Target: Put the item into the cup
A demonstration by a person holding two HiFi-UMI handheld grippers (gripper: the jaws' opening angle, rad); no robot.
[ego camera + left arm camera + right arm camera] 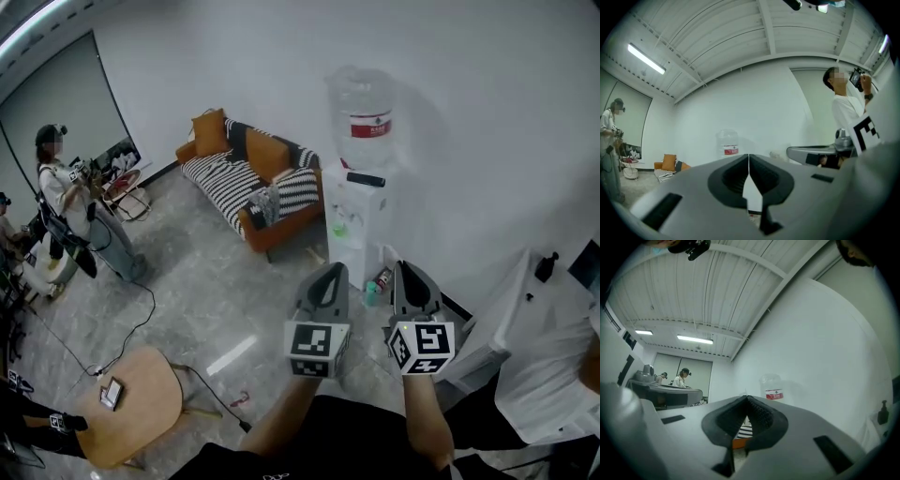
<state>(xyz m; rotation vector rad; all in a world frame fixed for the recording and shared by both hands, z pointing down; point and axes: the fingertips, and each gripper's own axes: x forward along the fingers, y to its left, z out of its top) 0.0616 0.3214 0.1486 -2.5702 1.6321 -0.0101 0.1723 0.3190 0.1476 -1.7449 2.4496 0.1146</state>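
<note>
No cup and no loose item shows in any view. In the head view both grippers are held up side by side in front of me, pointing at the room. My left gripper [328, 273] is shut with its jaws meeting at the tips and nothing between them [748, 157]. My right gripper [411, 272] is also shut and empty [746, 400]. Each gripper view catches the other gripper: the right one [820, 154] and the left one [665, 394].
A white water dispenser [359, 220] with a big bottle [727, 144] stands straight ahead by the wall. An orange striped sofa [248, 173] is left of it. A round wooden table [141, 403] holds a phone [112, 392]. A white table [548, 356] is right. A person [70, 202] stands far left.
</note>
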